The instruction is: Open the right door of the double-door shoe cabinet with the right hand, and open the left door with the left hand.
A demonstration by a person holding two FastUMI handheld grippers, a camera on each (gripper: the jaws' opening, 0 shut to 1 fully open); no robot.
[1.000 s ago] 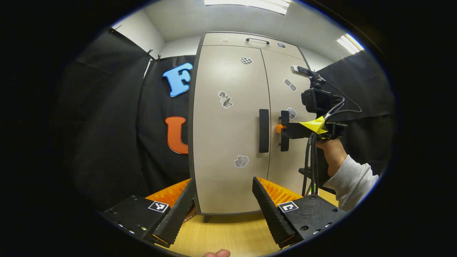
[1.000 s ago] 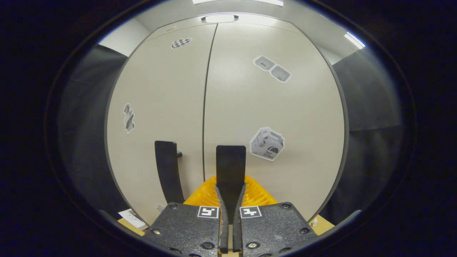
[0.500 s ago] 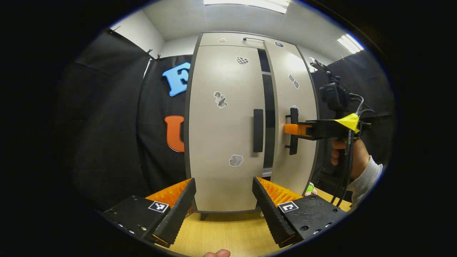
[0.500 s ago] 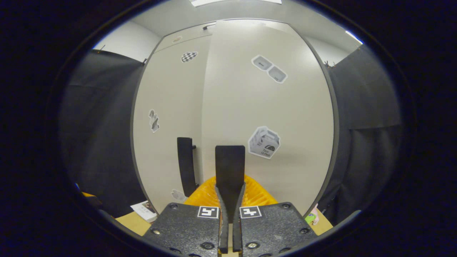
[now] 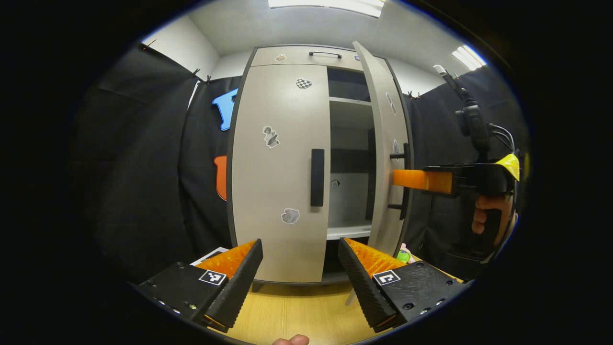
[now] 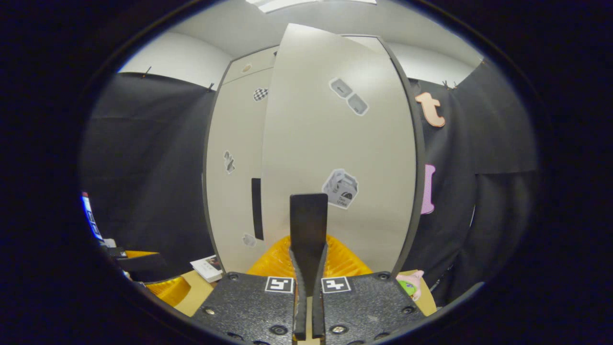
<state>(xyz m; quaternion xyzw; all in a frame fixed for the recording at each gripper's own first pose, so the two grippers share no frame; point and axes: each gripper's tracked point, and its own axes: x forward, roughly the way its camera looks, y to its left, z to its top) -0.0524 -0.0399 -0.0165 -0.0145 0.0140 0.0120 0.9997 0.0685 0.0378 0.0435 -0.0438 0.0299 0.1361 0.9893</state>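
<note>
Left tongs [image 5: 300, 268]: released, fingers spread wide, held low over the wooden surface [image 5: 297, 311] in front of the shoe cabinet [image 5: 306, 55], touching nothing.
Left door [image 5: 280, 167]: shut flat against the cabinet front, its black handle [image 5: 317, 177] upright near the inner edge, well apart from the left tongs.
Cabinet inside: in the left gripper view, pale shelves [image 5: 348, 232] show through the gap between the two doors.
Right door [image 6: 335, 153]: swung out from the cabinet, seen nearly edge-on in the left gripper view [image 5: 388, 143].
Right door handle [image 6: 309, 225]: black bar, upright, caught between the fingers of the right tongs.
Right tongs [image 6: 307, 268]: clenched on the right door handle; in the left gripper view a hand [image 5: 488, 215] holds them out at the door.
</note>
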